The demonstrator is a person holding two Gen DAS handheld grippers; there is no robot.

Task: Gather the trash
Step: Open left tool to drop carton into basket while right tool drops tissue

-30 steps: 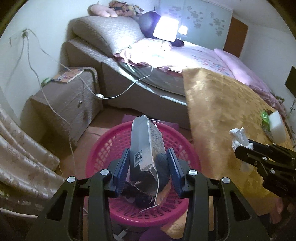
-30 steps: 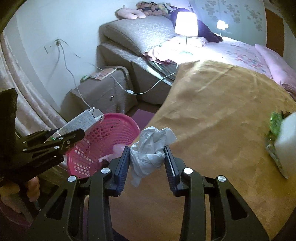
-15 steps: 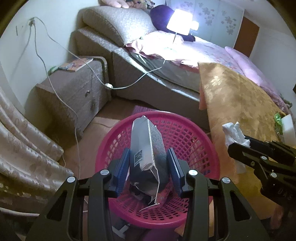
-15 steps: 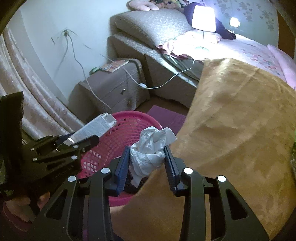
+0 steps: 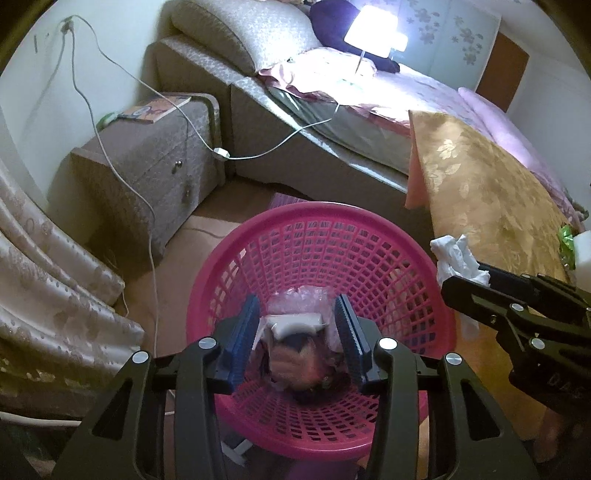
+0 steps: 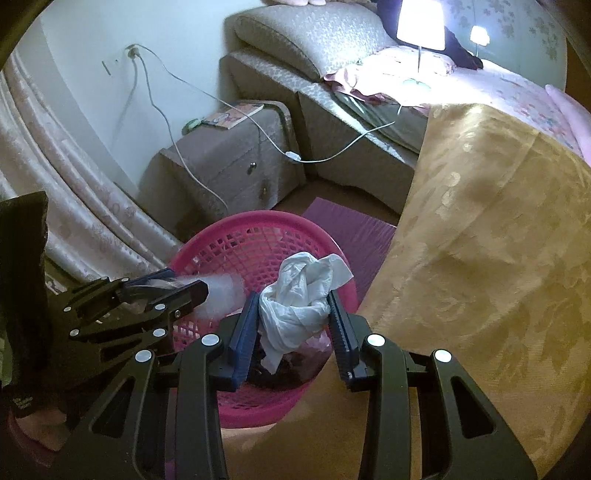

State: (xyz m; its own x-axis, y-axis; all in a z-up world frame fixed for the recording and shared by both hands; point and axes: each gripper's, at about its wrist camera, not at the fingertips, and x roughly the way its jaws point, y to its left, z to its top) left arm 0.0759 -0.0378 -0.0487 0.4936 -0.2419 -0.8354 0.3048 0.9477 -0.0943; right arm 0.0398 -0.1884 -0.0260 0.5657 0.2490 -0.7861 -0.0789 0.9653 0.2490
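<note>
Dim room, glaring bedside lamp (image 5: 373, 35) blown out, strong fisheye bending, dark vignetted corners, motion-blurred carton (image 5: 295, 325)

The left gripper (image 5: 295, 306) is pointed steeply downward and its jaws are being opened; a blurred carton (image 5: 295, 326) is seen loose between them, clear of both pads. The right gripper (image 6: 293, 299) is likewise tilted downward, clamped on a crumpled tissue (image 6: 299, 291), and is placed at three o'clock from the left one.
</note>
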